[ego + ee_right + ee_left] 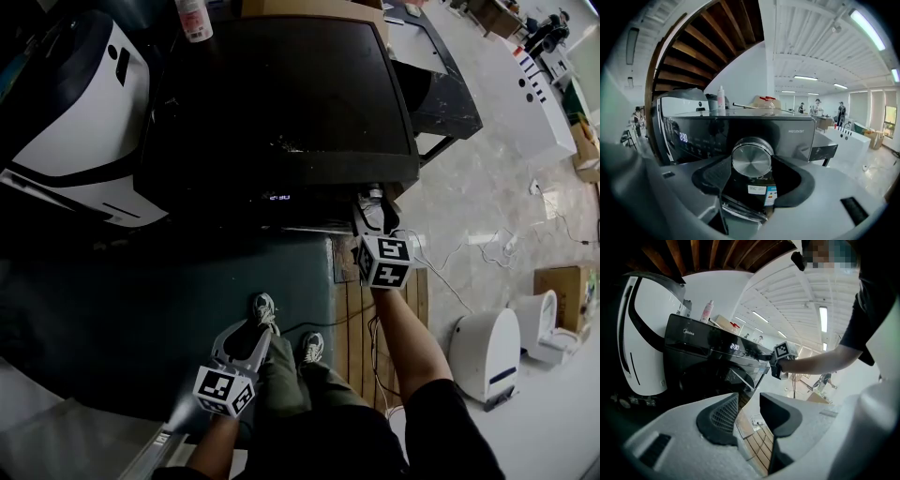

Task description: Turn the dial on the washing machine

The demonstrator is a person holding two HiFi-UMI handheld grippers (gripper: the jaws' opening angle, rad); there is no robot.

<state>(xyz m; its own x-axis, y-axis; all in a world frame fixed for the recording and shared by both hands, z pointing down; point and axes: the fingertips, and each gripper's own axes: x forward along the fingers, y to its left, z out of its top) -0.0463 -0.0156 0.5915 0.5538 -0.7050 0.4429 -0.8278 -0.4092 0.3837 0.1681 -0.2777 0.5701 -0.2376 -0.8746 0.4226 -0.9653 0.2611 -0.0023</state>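
Black washing machine (281,94) in centre, white appliance (84,103) on its left. Silver dial (751,161) on near front control panel, towards right end; lit display (683,137) left of it. Right gripper (373,208) at panel, jaws closed on dial, pads touching its left and right sides. Left gripper (750,416) held low, near person's feet, well apart from machine; jaws apart, nothing between them. Bottle (193,19) on machine's far top.

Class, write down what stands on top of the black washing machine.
A white bottle stands at its back left corner. Whether the cardboard box behind rests on it is hidden.
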